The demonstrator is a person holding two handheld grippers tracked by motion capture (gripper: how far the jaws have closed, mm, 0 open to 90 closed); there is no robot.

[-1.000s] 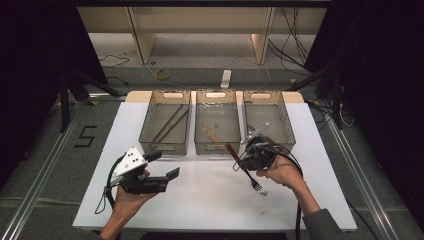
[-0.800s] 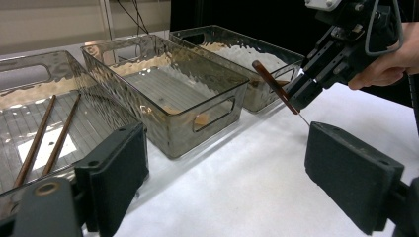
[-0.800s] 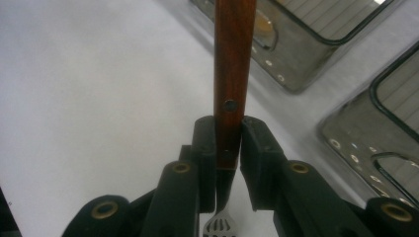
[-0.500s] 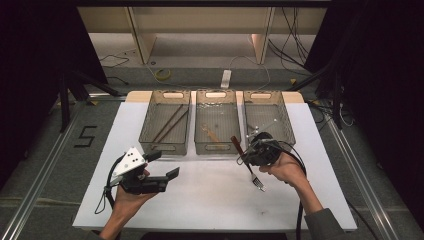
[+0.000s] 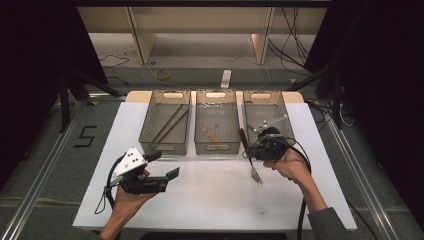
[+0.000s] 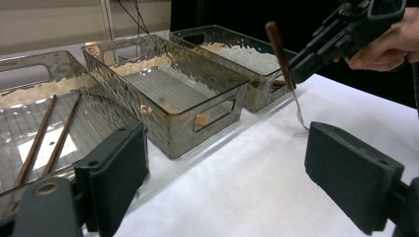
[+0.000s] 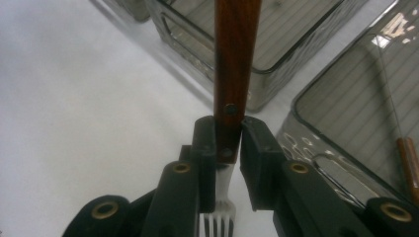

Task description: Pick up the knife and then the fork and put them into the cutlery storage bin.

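Note:
My right gripper is shut on a fork with a brown wooden handle, holding it just above the white table in front of the right bin. The handle rises toward that bin and the tines hang toward the table. In the right gripper view the pads clamp the handle, with the tines below. My left gripper stands open and empty at the front left. From the left gripper view, wide jaws frame bare table, and the right gripper with the fork is beyond.
Three clear bins line the table's back edge. Two chopsticks lie in the left bin. A wooden-handled utensil lies in the middle bin. Cables trail on the floor behind.
My right gripper has carried the fork a little up and away, toward the right bin. The left gripper has stayed put.

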